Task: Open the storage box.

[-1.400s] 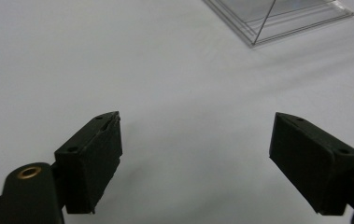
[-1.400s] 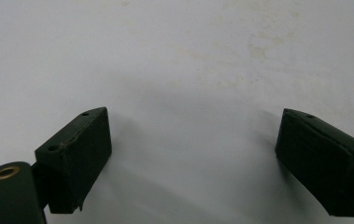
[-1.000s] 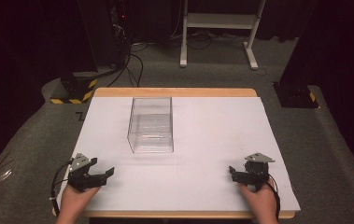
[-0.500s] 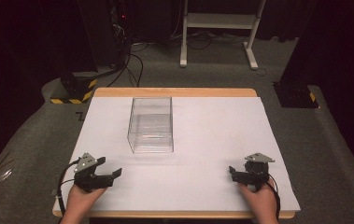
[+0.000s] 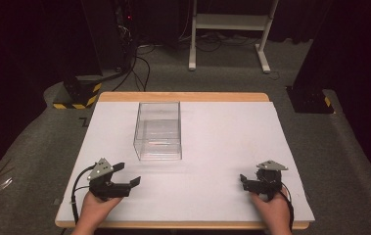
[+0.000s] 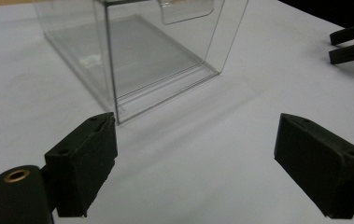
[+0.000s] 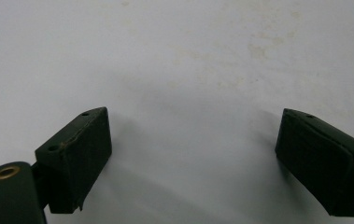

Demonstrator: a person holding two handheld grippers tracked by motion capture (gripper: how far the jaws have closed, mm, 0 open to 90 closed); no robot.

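Note:
A clear plastic box (image 5: pixel 157 129), open at the top, stands left of centre on the white table cover (image 5: pixel 232 142). My left gripper (image 5: pixel 128 176) rests near the front left edge, held by a hand, jaws open and empty. In the left gripper view the box (image 6: pixel 132 51) lies just ahead and to the left of the open gripper (image 6: pixel 195 158), and the other gripper (image 6: pixel 352 44) shows at the far right. My right gripper (image 5: pixel 243 180) sits at the front right, open and empty. In its own view the right gripper (image 7: pixel 193 158) hangs just above bare white surface.
The table's wooden rim (image 5: pixel 183 96) shows along the far edge. Beyond it on the grey floor stand a black base with yellow-black stripes (image 5: pixel 75 95), white frame legs (image 5: pixel 227 29), cables and a black column base (image 5: pixel 310 98).
My left gripper has slid a little to the right and turned its jaws toward the table's middle. The right gripper and the box have stayed put.

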